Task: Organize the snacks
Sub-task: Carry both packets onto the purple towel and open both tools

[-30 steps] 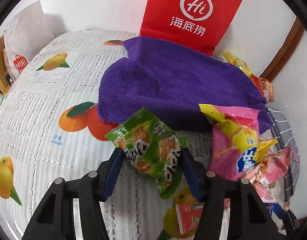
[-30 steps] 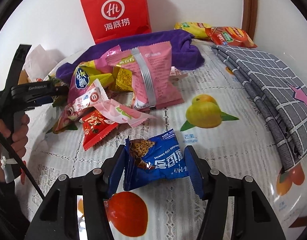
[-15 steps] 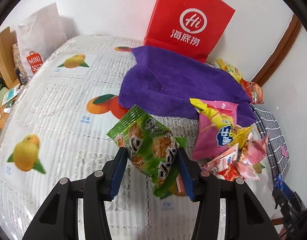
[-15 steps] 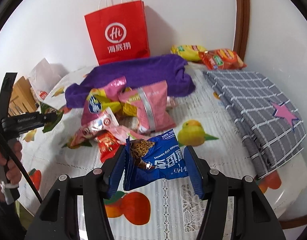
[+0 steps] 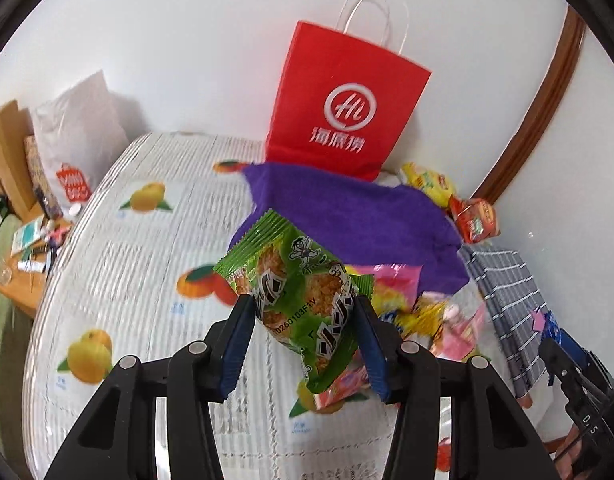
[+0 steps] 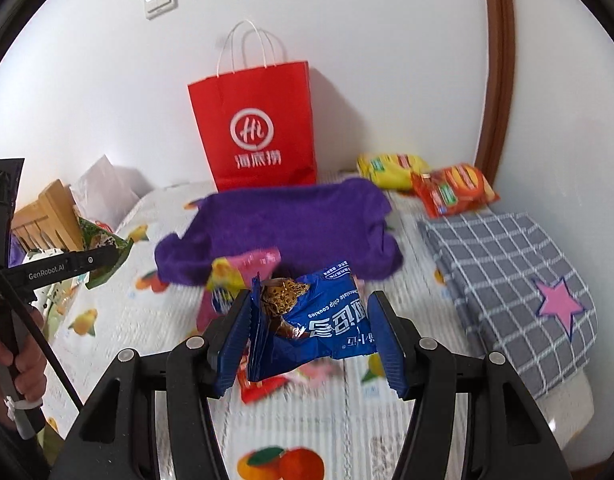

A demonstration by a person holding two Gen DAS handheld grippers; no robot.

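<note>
Both lifts clean: left tongs (image 5: pixel 305 322) clamped the green snack pack (image 5: pixel 297 300), right tongs (image 6: pixel 309 330) the blue cookie pack (image 6: pixel 307 326), both above the surface (image 6: pixel 307 412). Grip needed holding firm; red bag (image 6: pixel 255 128) looked the likely target.

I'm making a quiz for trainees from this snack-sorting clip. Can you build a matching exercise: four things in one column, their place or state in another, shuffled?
Things:
1. green snack packet
2. blue cookie packet
3. red paper bag
4. grey checked cloth

Places or states:
A. stands upright against the wall
B. clamped in the right gripper
C. lies folded on the table, pink star on it
D. clamped in the left gripper

Pairs: 1-D, 2-B, 3-A, 4-C
</note>
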